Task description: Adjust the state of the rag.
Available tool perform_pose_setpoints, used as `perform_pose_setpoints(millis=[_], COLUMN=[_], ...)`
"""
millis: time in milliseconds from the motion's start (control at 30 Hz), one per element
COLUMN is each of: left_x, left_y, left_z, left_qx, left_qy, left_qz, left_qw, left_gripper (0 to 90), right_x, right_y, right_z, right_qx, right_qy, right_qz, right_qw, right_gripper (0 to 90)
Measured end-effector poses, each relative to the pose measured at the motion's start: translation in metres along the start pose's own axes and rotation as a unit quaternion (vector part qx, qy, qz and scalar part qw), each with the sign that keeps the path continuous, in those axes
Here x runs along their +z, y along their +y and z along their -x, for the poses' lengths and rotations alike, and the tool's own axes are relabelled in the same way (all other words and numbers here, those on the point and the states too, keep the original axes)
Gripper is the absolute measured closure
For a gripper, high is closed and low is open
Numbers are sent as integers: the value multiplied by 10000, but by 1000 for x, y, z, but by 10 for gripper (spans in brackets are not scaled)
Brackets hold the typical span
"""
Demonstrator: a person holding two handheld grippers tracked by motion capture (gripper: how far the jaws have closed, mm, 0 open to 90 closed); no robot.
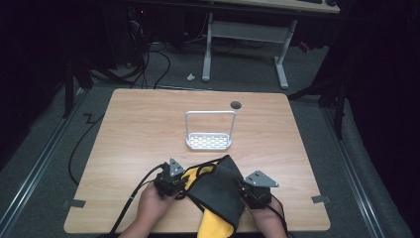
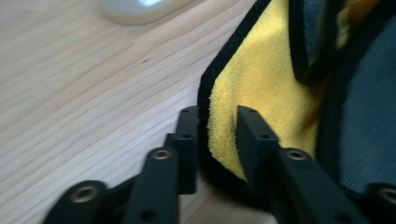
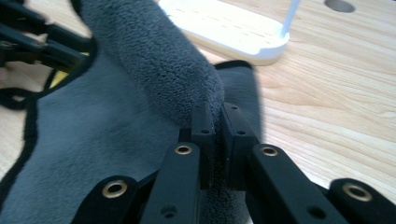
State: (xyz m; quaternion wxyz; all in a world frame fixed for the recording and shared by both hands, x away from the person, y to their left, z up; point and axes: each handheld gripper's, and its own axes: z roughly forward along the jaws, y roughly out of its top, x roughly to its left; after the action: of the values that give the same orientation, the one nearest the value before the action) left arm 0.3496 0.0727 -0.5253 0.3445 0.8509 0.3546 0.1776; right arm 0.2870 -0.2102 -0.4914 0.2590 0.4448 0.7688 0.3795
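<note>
On the table (image 1: 129,134), the cloth (image 1: 218,191) hides both grippers' fingertips.

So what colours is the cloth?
The cloth is yellow on one side, dark grey on the other, with black edging; the high view shows it best.

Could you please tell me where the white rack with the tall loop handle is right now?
In the high view, the white rack with the loop handle stands near the wooden table's centre, just beyond the grey-and-yellow cloth, short of the round grommet hole.

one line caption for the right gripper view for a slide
Right gripper pinching a raised fold of the grey cloth on the wooden table, white rack behind.
</note>
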Motion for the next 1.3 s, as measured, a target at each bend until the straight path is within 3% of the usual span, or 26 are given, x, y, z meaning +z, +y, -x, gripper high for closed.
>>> perform_pose_setpoints(millis=[33,233,300,367,433,467,567,633,700,800,867,900,1000,1067,1133,1200,1233,1300], left_x=[-4,-42,-51,-57,-60,-62,-66,-67,-67,-66,-66,-66,-66,-66,-66,-66,-66,-67], left_y=[-5,-46,-56,-58,-61,-63,-69,-72,-72,-71,-70,-70,-69,-70,-70,-70,-71,-71], left_z=[-1,-21,-20,-17,-16,-19,-32,-36,-36,-33,-29,-29,-27,-28,-29,-30,-30,-31], left_qx=[70,-112,-116,10,37,-35,-409,-604,-647,-648,-592,-577,-554,-557,-577,-620,-629,-631], left_qy=[91,391,429,507,607,624,529,451,387,304,297,300,307,296,264,233,221,218], left_qz=[6,13,40,-67,-124,-134,-82,-7,26,41,29,25,18,23,33,46,53,48], left_qw=[9999,9992,9990,9987,9981,9980,9977,9972,9972,9974,9978,9979,9980,9980,9980,9978,9978,9978], left_gripper=[737,823,844,855,857,857,855,854,852,851,851,850,850,850,851,851,850,850], right_x=[-1,0,5,12,22,28,30,19,6,1,9,17,33,45,54,54,52,44], right_y=[-1,-11,-12,-12,-12,-13,-15,-10,-2,6,8,9,12,11,7,5,6,8], right_z=[3,25,27,27,28,31,48,50,37,-5,-36,-56,-79,-91,-100,-101,-99,-88], right_qx=[41,393,387,432,420,449,669,748,603,198,-197,-418,-733,-866,-1105,-1165,-1217,-1048], right_qy=[-18,-142,-122,-56,-129,-340,-601,-507,-300,237,565,765,933,1045,995,948,816,699], right_qz=[25,-60,-91,-167,-300,-405,-466,-302,-50,26,-81,-196,-375,-597,-815,-773,-751,-591], right_qw=[10000,9991,9991,9989,9986,9976,9949,9954,9977,9995,9982,9960,9922,9889,9855,9856,9863,9903], right_gripper=[858,856,855,850,824,798,750,736,693,612,574,546,514,511,549,766,824,848])
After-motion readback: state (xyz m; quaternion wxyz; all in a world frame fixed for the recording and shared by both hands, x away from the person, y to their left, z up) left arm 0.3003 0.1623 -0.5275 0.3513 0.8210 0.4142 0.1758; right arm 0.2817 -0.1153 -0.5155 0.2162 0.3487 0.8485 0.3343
